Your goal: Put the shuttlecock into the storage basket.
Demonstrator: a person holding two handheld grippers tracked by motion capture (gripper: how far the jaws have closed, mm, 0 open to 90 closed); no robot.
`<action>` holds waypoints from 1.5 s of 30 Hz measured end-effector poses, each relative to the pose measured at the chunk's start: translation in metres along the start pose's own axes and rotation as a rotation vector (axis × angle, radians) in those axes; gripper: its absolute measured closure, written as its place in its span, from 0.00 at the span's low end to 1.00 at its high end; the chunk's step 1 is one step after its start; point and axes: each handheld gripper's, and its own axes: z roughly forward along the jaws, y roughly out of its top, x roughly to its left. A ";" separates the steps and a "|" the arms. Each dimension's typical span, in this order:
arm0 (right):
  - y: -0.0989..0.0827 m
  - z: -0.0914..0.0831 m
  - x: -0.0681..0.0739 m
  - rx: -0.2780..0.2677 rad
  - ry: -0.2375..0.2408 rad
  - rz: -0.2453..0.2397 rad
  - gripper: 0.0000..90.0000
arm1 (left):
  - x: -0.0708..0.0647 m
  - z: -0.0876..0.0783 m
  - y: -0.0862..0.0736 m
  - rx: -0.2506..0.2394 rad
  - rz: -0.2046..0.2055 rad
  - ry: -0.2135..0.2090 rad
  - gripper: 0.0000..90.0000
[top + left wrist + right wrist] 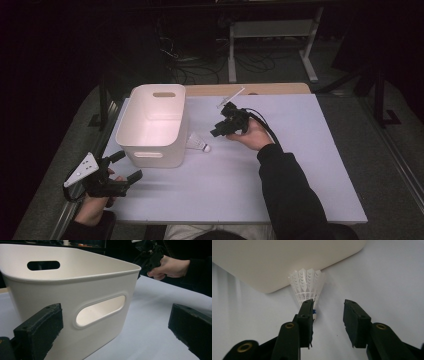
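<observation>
A white plastic bin [155, 125] with handle slots stands on the left half of the white table [280, 170]. A white shuttlecock [198, 143] lies on its side against the bin's right wall, cork toward the right. My right gripper [218, 130] hovers just right of it, open. In the right gripper view the open gripper [328, 303] points at the shuttlecock [307, 283], whose cork is partly behind one jaw, and the bin [274, 260] lies beyond. My left gripper [128, 165] is open near the bin's front left corner; its open jaws frame the bin [75, 282] in the left gripper view.
The table's near left corner lies under my left hand. A wooden strip [250, 89] runs along the far edge. Beyond it are cables and a white metal frame [272, 30] on a dark floor. The right hand with its gripper [150, 255] appears in the left gripper view.
</observation>
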 end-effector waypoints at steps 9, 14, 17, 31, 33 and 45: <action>0.003 -0.002 0.009 0.016 0.004 -0.006 0.43 | 0.000 0.000 0.000 0.000 0.000 -0.002 0.00; 0.004 -0.001 0.014 0.037 0.011 -0.022 0.27 | 0.000 0.000 0.000 -0.001 -0.001 0.000 0.00; 0.005 0.001 0.016 0.047 0.018 -0.037 0.21 | 0.000 0.000 0.000 -0.001 -0.001 0.000 0.00; 0.004 0.016 0.020 0.095 0.043 -0.039 0.02 | 0.000 0.000 0.000 -0.001 -0.001 -0.003 0.00; 0.004 0.019 0.020 0.105 0.044 -0.037 0.01 | 0.000 0.000 0.000 -0.001 -0.002 -0.004 0.00; 0.004 0.040 0.022 0.157 0.071 -0.045 0.00 | 0.000 0.000 0.000 -0.002 -0.001 -0.002 0.00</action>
